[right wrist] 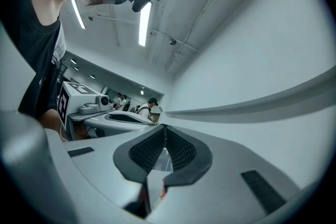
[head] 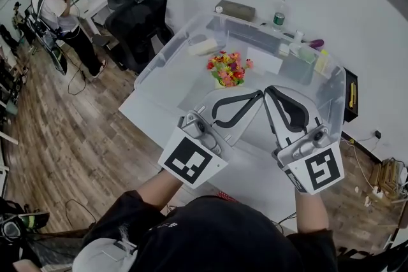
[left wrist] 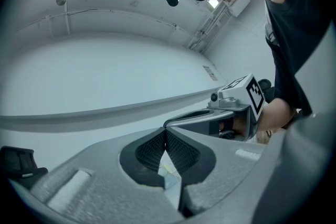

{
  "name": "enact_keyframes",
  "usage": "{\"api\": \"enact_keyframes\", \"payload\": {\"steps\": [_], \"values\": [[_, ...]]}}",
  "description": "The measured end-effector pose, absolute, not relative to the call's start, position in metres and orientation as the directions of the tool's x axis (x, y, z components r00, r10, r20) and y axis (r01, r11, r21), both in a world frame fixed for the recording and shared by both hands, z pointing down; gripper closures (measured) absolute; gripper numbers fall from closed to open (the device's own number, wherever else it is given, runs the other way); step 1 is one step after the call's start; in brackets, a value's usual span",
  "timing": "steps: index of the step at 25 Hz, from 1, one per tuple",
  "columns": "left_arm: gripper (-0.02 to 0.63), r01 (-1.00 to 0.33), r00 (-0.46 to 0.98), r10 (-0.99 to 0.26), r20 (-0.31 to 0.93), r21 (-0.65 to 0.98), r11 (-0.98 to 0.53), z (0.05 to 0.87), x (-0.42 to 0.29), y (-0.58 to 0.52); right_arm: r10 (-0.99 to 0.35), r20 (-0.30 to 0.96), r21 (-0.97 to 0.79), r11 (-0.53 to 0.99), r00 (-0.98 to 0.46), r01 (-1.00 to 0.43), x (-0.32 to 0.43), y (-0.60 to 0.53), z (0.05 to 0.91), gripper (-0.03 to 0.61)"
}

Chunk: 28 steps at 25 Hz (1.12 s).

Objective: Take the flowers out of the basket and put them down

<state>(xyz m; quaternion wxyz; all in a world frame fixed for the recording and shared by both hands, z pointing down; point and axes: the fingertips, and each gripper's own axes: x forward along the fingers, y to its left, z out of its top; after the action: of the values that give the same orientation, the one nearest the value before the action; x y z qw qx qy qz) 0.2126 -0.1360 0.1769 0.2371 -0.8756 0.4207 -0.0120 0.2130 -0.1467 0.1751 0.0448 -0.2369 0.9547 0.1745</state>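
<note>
At the far left, a person in a white top with dark straps (head: 52, 6) stands on the brown wood-plank floor (head: 70, 137). To the right of them is a black high-backed office chair (head: 137, 19), drawn up at the left end of a white table (head: 150, 113).

On the table sits a large clear plastic basket with straight walls (head: 167, 48). A bunch of red, orange, yellow and pink flowers with green leaves (head: 227, 69) lies inside it, towards the far middle of its floor. Neither claw touches them.

Nearer than the flowers, the left gripper (head: 258, 94), white and grey with a black-and-white marker cube, points up and to the right. In the left gripper view its black ribbed pads (left wrist: 152, 152) are pressed together at the tips, with nothing held between them.

Just to its right, the right gripper (head: 269, 91) points up and to the left, so the two tips stand close together. In the right gripper view its jaws are likewise closed tip to tip, and they are empty.

Beyond the basket's far wall are a grey oblong box (head: 234, 9) and a green-capped clear bottle (head: 278, 17). A purple object (head: 316, 44) lies to the right of these.
</note>
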Motion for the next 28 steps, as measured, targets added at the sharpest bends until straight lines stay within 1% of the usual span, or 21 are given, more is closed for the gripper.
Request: {"api": "enact_keyframes", "payload": {"steps": [16, 28], "values": [[0.607, -0.747, 0.632, -0.752, -0.189, -0.409, -0.525, 0.179, 0.214, -0.163, -0.424, -0.141, 0.351, 0.823, -0.894, -0.446, 0.213, -0.174, 0.177, 0.557], [0.609, -0.735, 0.640, -0.747, -0.181, -0.429, -0.525, 0.171, 0.220, -0.175, -0.388, -0.153, 0.321, 0.851, -0.909, -0.417, 0.218, -0.185, 0.167, 0.560]]}}
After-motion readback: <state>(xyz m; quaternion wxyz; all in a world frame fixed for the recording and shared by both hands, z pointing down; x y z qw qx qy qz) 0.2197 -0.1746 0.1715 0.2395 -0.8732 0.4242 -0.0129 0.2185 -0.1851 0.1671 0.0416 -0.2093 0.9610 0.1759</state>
